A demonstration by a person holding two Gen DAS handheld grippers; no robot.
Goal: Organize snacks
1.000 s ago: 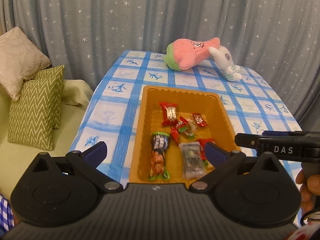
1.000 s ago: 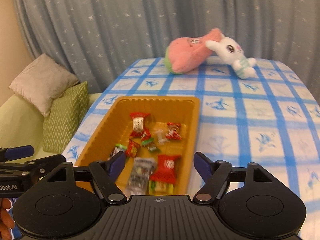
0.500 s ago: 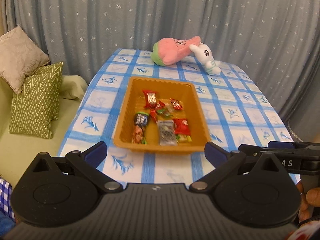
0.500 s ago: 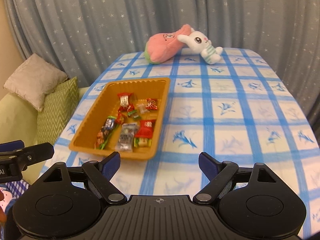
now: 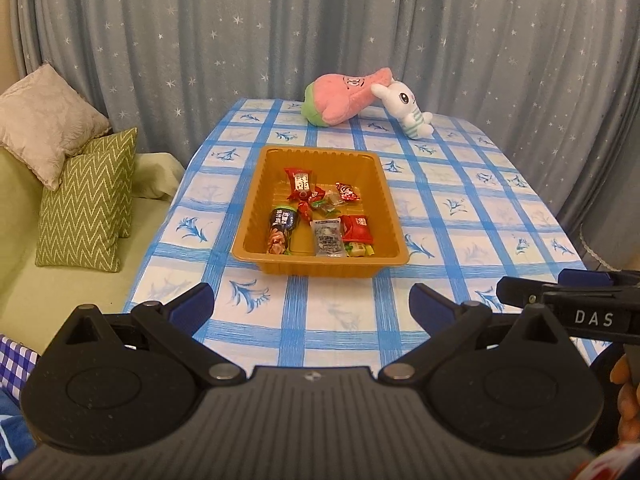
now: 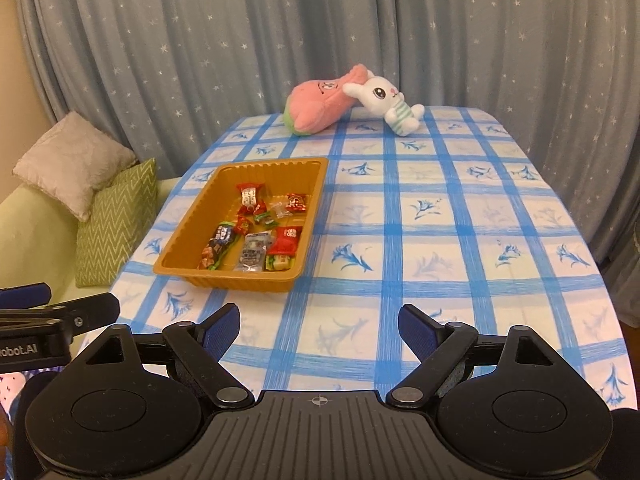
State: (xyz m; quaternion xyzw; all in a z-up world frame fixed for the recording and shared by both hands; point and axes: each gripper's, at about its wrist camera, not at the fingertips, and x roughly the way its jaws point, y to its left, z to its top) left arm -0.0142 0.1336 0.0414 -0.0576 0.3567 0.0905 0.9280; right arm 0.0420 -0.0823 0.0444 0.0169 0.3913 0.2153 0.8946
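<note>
Sofa [image 5: 24, 184]: far left, pale green, beside the table; a beige cushion [image 5: 44, 120] leans over a green zigzag cushion [image 5: 88, 204].
Left gripper [image 5: 311, 307]: jaws wide apart, nothing between them; it hovers over the near edge of the table, well short of the tray.
Tray [image 5: 256, 208]: orange plastic, rectangular, on the left half of the table, long side running away from the viewer.
Snacks [image 5: 320, 216]: all inside the tray. A dark tall packet [image 5: 282, 228] lies near the left wall, a clear packet [image 5: 328, 238] in the near middle, a red packet [image 5: 357, 229] to its right, and small wrapped candies [image 5: 324, 198] toward the far half.
Table [image 6: 460, 220]: covered with a blue-and-white checked cloth printed with blue flowers.
Soft toys: a pink-and-green one [image 5: 344, 94] at the far edge, touching a white rabbit [image 5: 404, 108] on its right.
Right gripper [image 6: 319, 326]: jaws have just been opening and stand wide, nothing between them; over bare cloth, to the near right of the tray.
Curtain [image 6: 240, 40]: grey-blue with white stars, behind the table.
</note>
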